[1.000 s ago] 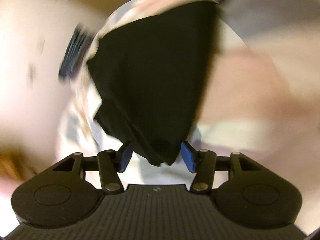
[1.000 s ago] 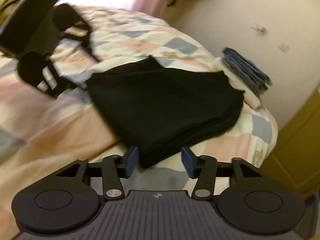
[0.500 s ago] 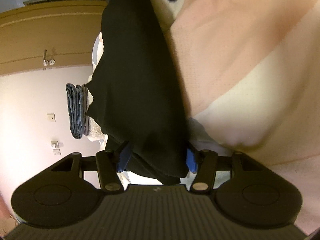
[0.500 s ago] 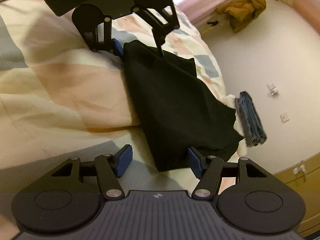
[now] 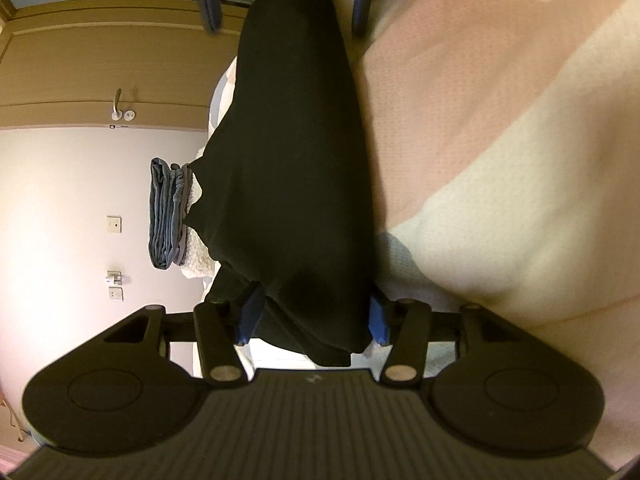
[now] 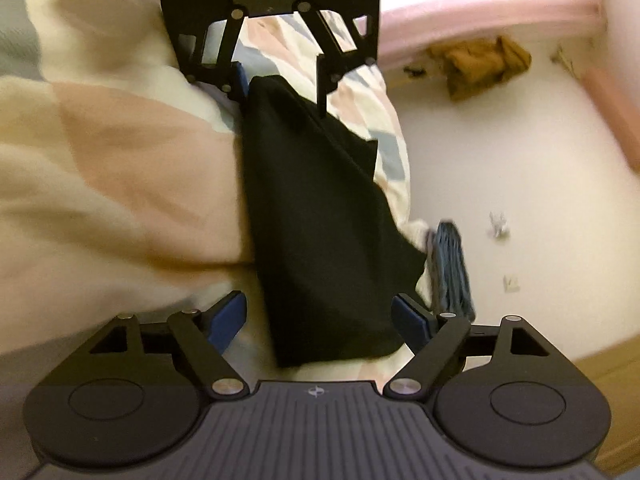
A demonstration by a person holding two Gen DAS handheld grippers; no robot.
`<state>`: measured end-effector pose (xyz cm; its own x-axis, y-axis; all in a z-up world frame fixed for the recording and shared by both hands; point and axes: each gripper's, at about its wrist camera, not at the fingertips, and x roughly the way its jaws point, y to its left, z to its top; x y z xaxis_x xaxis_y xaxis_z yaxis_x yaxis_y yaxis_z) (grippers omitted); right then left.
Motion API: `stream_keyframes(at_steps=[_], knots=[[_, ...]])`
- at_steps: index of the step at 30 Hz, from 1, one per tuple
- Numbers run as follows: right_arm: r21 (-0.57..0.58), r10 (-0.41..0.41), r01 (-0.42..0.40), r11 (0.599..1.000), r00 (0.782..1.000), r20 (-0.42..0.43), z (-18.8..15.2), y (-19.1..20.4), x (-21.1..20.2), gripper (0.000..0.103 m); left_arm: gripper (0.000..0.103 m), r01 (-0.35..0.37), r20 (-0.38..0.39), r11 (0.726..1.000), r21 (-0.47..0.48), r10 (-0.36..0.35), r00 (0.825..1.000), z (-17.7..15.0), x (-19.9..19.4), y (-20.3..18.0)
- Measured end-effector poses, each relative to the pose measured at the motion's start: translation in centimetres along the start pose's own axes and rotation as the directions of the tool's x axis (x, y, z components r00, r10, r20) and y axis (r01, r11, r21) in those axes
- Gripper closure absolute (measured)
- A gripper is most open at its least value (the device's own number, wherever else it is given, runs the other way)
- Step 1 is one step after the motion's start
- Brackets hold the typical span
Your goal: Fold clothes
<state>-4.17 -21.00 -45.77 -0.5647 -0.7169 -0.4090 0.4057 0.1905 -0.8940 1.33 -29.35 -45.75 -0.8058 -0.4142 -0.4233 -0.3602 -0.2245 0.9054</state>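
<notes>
A folded black garment [image 5: 296, 160] lies stretched along the edge of the bed between my two grippers. My left gripper [image 5: 314, 318] has its near end between its blue pads, and the jaws are closing on the thick fold. In the right wrist view the same garment [image 6: 320, 220] runs from the left gripper [image 6: 280, 84] down to my right gripper [image 6: 320, 320]. The right jaws are opening: a gap shows beside the left pad [image 6: 228, 320], and the cloth end lies loose between them. Across the garment, the right gripper [image 5: 284, 4] shows at the top of the left wrist view.
The pastel patchwork quilt [image 6: 100, 160] covers the bed [image 5: 500, 140]. A stack of folded blue-grey clothes [image 5: 166, 216] rests on a white fluffy cloth [image 5: 196, 256] at the bed's corner. A wooden door [image 5: 100, 60] and a brown cloth [image 6: 480, 64] lie beyond.
Both wrist views have rolled about a quarter turn. The right gripper sank to the garment's end and its jaws spread wide. The left gripper now holds the opposite end.
</notes>
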Motion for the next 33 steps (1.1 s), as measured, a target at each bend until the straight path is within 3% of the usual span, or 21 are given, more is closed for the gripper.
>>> stream_keyframes(at_steps=[4, 8, 14, 20, 23, 25, 29, 32, 33], knots=[[-0.009, 0.013, -0.013, 1.0, 1.0, -0.017, 0.0, -0.3, 2.5, 0.038, 0.059, -0.019, 0.026, 1.0, -0.001, 0.019, 0.999, -0.2, 1.0, -0.2], [0.007, 0.03, -0.029, 1.0, 0.999, -0.025, -0.5, -0.9, 3.7, 0.049, 0.073, -0.028, 0.054, 0.999, 0.019, 0.026, 0.998, -0.4, 1.5, -0.6], [-0.033, 0.021, -0.021, 0.999, 1.0, -0.008, -0.7, -0.7, 3.4, 0.047, 0.074, -0.055, 0.061, 0.995, 0.085, 0.05, 0.997, -0.2, -0.4, -1.4], [0.019, 0.061, -0.06, 0.998, 0.998, -0.005, -0.6, -0.9, 2.2, 0.044, 0.071, 0.056, 0.063, 0.998, 0.018, -0.057, 0.996, 1.2, -0.6, -0.3], [0.034, 0.054, -0.054, 0.998, 0.998, -0.008, -0.7, -1.0, 2.1, 0.036, 0.073, 0.089, 0.045, 0.996, -0.027, -0.087, 0.995, 1.6, 0.8, 0.0], [0.044, 0.05, -0.05, 0.998, 0.999, -0.01, -0.7, -1.4, 2.3, 0.031, 0.073, 0.048, 0.037, 0.999, -0.019, -0.047, 0.998, 1.4, 1.1, -0.4], [0.027, 0.022, -0.022, 0.999, 1.0, -0.009, -0.5, -1.6, 2.4, 0.031, 0.058, -0.038, 0.002, 0.999, -0.013, 0.038, 0.999, 0.6, 1.8, -0.3], [0.006, -0.005, 0.005, 1.0, 1.0, -0.013, -0.4, -1.1, 2.8, 0.037, 0.077, -0.049, 0.017, 0.999, 0.021, 0.049, 0.999, 0.5, 1.8, -0.7], [0.0, -0.01, 0.01, 1.0, 1.0, -0.013, -0.4, -0.9, 3.0, 0.041, 0.078, -0.048, 0.029, 0.998, 0.038, 0.047, 0.998, 0.5, 1.7, -0.9]])
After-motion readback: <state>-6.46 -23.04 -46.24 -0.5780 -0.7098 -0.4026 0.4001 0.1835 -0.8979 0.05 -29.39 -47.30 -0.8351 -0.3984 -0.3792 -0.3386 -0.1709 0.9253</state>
